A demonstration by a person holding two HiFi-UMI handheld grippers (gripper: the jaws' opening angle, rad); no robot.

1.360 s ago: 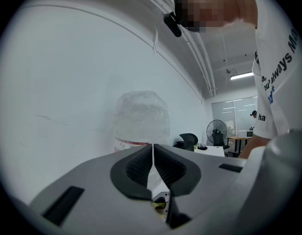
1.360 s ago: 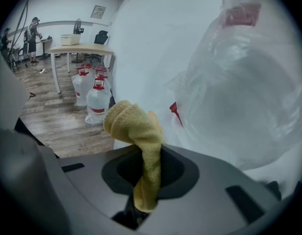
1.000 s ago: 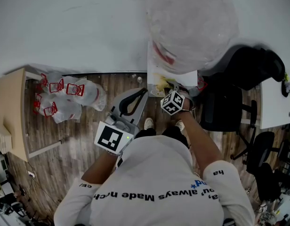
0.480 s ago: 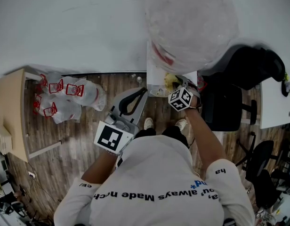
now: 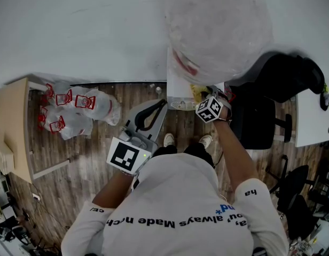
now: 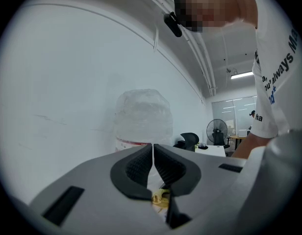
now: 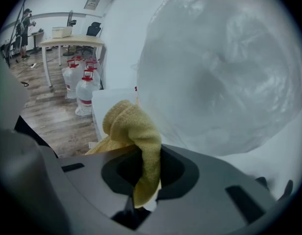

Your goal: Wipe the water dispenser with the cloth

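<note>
Pressing its 2 jaws together on nothing, the left gripper (image 6: 153, 154) sits near the person's torso, while the right gripper (image 7: 143, 166) pinches the yellow cloth (image 7: 133, 126) at the white water dispenser's (image 5: 178, 91) top, beside its clear bottle (image 7: 224, 67).

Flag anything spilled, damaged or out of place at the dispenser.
Nothing stands out. The right gripper pinches the cloth at the dispenser, beside the bottle. The left gripper is shut and empty. No spill shows.

The right claw (image 7: 143, 176) pinches the yellow cloth (image 7: 132, 126) beside a wrapped bottle (image 7: 224, 67).
</note>
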